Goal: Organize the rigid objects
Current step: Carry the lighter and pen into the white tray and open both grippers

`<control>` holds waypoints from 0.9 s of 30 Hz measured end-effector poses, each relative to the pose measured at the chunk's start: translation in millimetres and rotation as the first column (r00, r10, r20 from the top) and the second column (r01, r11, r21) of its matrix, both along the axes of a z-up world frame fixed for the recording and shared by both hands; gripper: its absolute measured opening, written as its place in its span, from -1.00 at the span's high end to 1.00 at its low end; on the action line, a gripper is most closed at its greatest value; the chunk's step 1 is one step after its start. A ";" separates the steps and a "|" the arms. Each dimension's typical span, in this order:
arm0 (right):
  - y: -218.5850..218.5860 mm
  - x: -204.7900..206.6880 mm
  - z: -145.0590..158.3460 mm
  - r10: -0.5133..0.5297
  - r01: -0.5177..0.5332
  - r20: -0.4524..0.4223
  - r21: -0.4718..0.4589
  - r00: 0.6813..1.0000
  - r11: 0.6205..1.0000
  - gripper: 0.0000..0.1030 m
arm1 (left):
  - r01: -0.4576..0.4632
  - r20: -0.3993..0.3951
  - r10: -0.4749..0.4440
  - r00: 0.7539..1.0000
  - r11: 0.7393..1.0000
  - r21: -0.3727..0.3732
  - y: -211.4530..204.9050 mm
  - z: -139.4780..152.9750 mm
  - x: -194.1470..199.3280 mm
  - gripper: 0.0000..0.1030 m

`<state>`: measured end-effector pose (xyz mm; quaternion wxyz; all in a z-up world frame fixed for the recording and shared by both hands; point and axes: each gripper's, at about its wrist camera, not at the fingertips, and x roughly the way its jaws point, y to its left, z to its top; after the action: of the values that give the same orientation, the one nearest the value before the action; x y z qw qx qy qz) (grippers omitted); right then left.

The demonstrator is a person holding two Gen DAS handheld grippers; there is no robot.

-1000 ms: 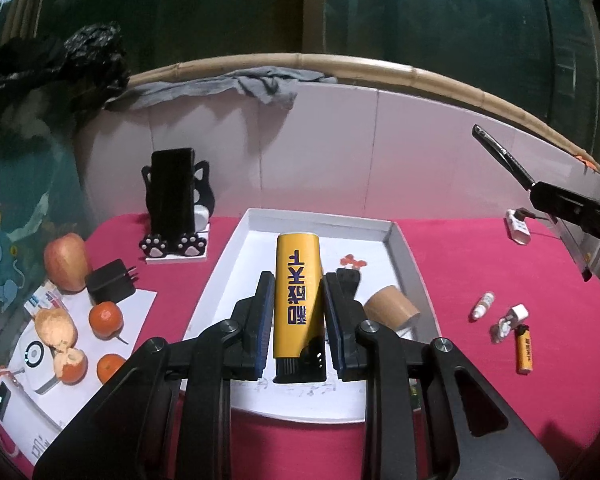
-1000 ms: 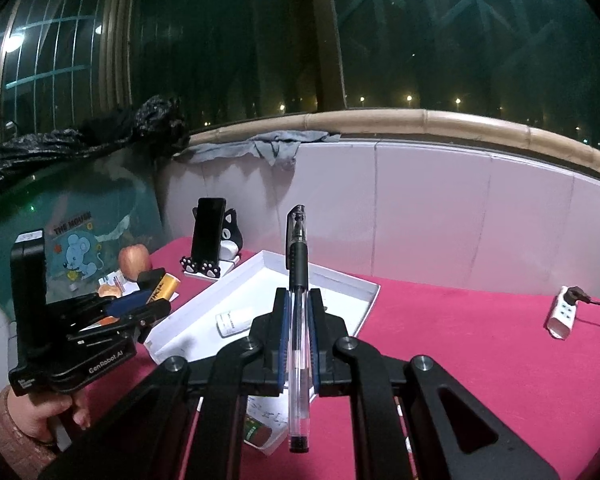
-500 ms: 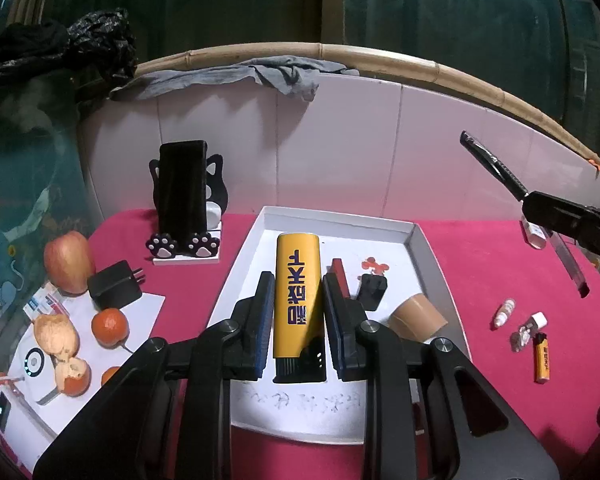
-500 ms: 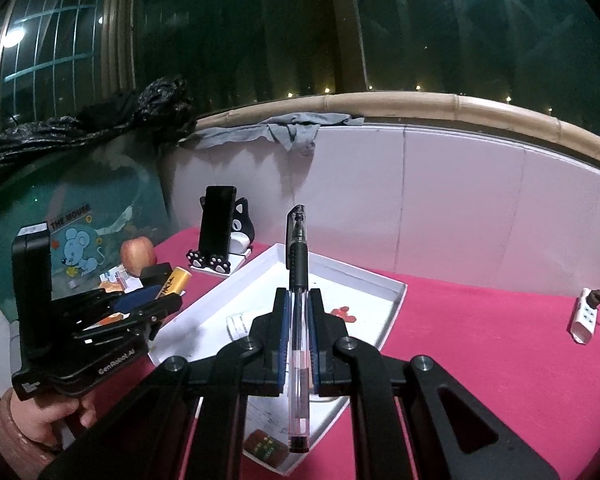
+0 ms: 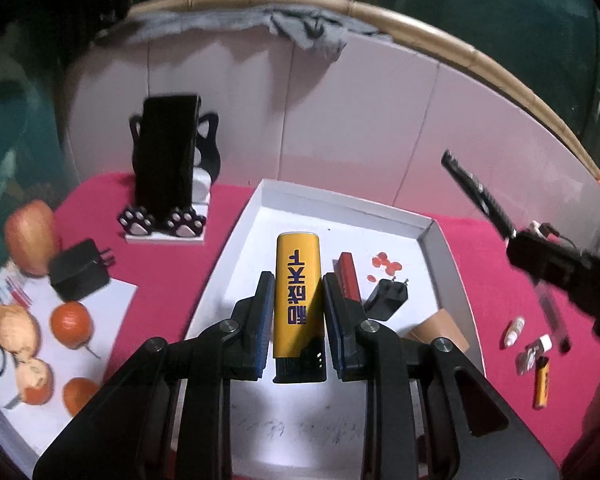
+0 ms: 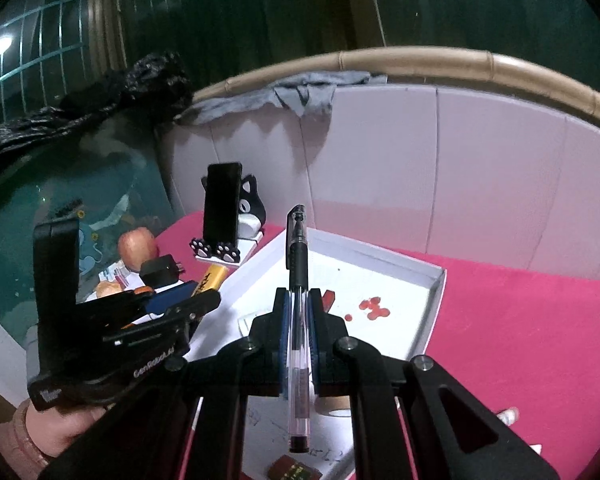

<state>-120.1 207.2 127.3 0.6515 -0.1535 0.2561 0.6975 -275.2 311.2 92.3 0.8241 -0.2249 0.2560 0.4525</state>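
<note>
The yellow lighter (image 5: 297, 292) is pinched lengthwise between the pads of the left gripper (image 5: 296, 312), held above the white tray (image 5: 428, 236) and pointing toward its far wall. The pen (image 6: 298, 320) is clamped just as firmly in the right gripper (image 6: 299, 320), its capped end reaching out over the tray's near half.

Inside the tray lie a red block (image 5: 349, 280), a small black plug (image 5: 386, 300) beside it, some red marks (image 5: 384, 266) on the floor and a brown paper cup (image 5: 436, 328) toward the near right corner. Right of the tray, on the pink cloth (image 5: 480, 280), a small dropper bottle (image 5: 514, 330) and a second, smaller lighter (image 5: 541, 382) wait. Left of the tray are a cat-shaped phone stand (image 5: 168, 184), a black charger (image 5: 80, 274), an apple (image 5: 28, 236) and oranges (image 5: 70, 322).

The step in hand looks like carrying both items in for placement. Next, each gripper likely needs to lower over a bare patch of tray floor, clear of the block and plug, before letting go.
</note>
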 end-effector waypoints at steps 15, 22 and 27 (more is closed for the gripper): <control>36.3 -11.3 -71.6 0.011 -0.018 -0.039 -0.174 0.999 0.985 0.86 | -0.037 -0.065 0.030 0.997 0.992 -0.122 25.9 -39.7 20.4 0.54; 21.0 -13.1 -67.2 0.013 -0.015 -0.016 -0.133 1.000 0.991 0.34 | -0.089 -0.007 0.089 0.996 0.991 -0.095 13.1 -24.1 1.1 -0.83; 0.7 -17.9 -57.7 -0.006 0.008 0.032 -0.050 0.999 0.999 -1.00 | -0.151 0.018 0.151 0.988 0.988 -0.029 -9.8 -9.2 -19.1 -0.99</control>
<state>-138.0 208.0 69.7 0.6539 -0.1799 0.2636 0.6860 -294.3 301.4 83.1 0.7868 -0.2595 0.2360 0.5078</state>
